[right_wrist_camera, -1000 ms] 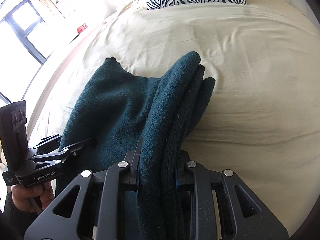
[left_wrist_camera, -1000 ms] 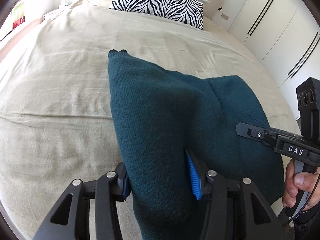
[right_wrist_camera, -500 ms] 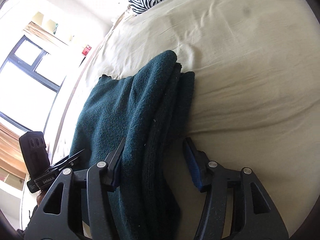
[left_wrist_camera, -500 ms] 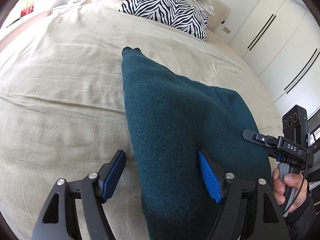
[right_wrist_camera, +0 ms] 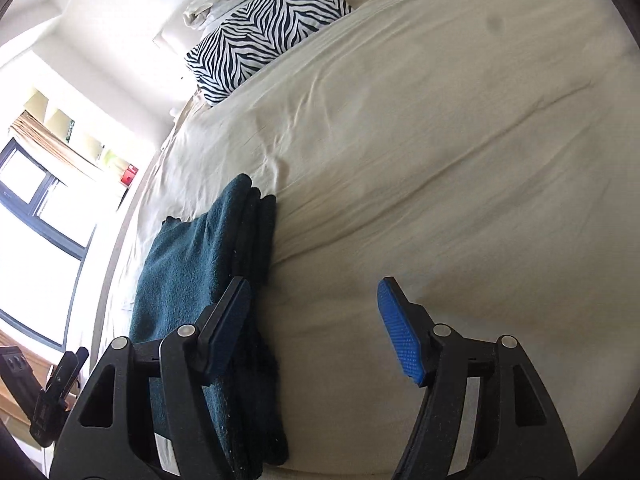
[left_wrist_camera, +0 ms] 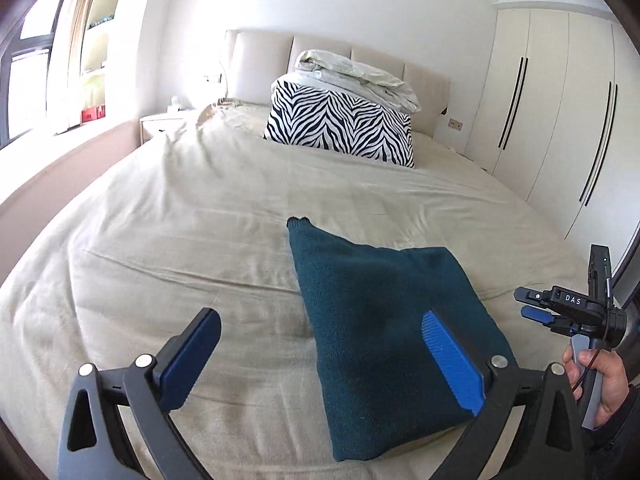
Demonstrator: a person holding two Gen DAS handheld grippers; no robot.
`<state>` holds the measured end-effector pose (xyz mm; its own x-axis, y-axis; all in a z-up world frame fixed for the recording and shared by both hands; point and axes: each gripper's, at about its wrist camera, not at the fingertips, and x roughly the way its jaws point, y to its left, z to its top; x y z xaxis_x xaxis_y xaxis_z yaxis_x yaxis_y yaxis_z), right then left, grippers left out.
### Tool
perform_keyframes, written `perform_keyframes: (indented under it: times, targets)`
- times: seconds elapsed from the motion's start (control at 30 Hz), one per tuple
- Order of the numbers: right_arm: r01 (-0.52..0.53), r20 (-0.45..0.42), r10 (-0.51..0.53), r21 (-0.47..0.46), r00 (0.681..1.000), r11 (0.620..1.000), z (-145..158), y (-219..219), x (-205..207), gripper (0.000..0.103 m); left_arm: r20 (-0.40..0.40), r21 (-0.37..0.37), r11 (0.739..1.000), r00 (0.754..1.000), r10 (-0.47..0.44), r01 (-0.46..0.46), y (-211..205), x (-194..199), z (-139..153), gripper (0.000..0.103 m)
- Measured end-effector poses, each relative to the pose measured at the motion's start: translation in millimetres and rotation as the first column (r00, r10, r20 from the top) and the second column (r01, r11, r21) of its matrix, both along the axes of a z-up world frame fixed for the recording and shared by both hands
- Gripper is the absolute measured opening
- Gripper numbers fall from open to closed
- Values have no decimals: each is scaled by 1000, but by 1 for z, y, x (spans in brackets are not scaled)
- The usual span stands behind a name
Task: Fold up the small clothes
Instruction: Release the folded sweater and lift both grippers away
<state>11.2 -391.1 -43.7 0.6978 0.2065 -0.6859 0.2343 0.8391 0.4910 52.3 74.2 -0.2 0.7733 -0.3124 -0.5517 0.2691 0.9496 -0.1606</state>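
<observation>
Both the left gripper (left_wrist_camera: 320,356) and right gripper (right_wrist_camera: 316,320) have just opened, releasing the seemingly folded sweater (left_wrist_camera: 380,320).

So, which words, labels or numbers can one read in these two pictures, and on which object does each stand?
"DAS": white letters on the black body of the right gripper, seen from the left wrist camera.
Red box on the window sill: it bears a white mark, too blurred to read.
Left gripper in the right wrist view: any label is too dark to read.
No other text shows.
</observation>
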Motion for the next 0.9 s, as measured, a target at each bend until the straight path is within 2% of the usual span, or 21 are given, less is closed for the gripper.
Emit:
perform_keyframes:
  times: [0.1,0.17,0.23,0.3,0.33,0.4,0.47,0.53,0.6,0.67,0.73,0.9]
  targets:
    - [14,112,4,-154,994,988,42,19,-25,65,130,61,998,992,4,-12,-14,-23,28,103]
    - [40,206,11,-243,979,969,71,34,-42,72,203,102,994,979,9,-30,-23,-34,47,103]
    - [100,315,-2,-294,949,951,99,45,-63,96,249,128,990,968,19,-52,-29,-44,64,103]
    - [226,438,-57,-346,897,911,125,55,-85,103,270,127,987,961,63,-100,-31,-50,79,103]
    - [277,474,-72,-379,878,883,137,61,-92,103,265,125,983,959,97,-134,-30,-52,84,103]
    - [316,504,-56,-447,862,837,159,70,-100,103,220,122,978,965,140,-170,-28,-49,90,103]
    - [285,489,-14,-483,872,828,172,77,-102,103,175,140,974,973,152,-177,-29,-44,90,103]
    - [227,463,26,-482,886,846,182,82,-104,103,134,170,967,976,171,-192,-32,-40,84,103]
    - [170,403,42,-476,914,863,184,90,-102,103,74,179,969,984,160,-171,-35,-37,73,103]
    - [126,299,26,-478,954,869,177,99,-94,103,2,162,977,990,143,-142,-37,-34,60,103]
    - [69,200,31,-471,979,880,166,108,-88,103,-73,128,984,988,133,-123,-37,-31,47,103]
    - [-8,45,36,-509,998,861,133,133,-84,103,-168,160,979,973,157,-130,-41,-27,18,103]
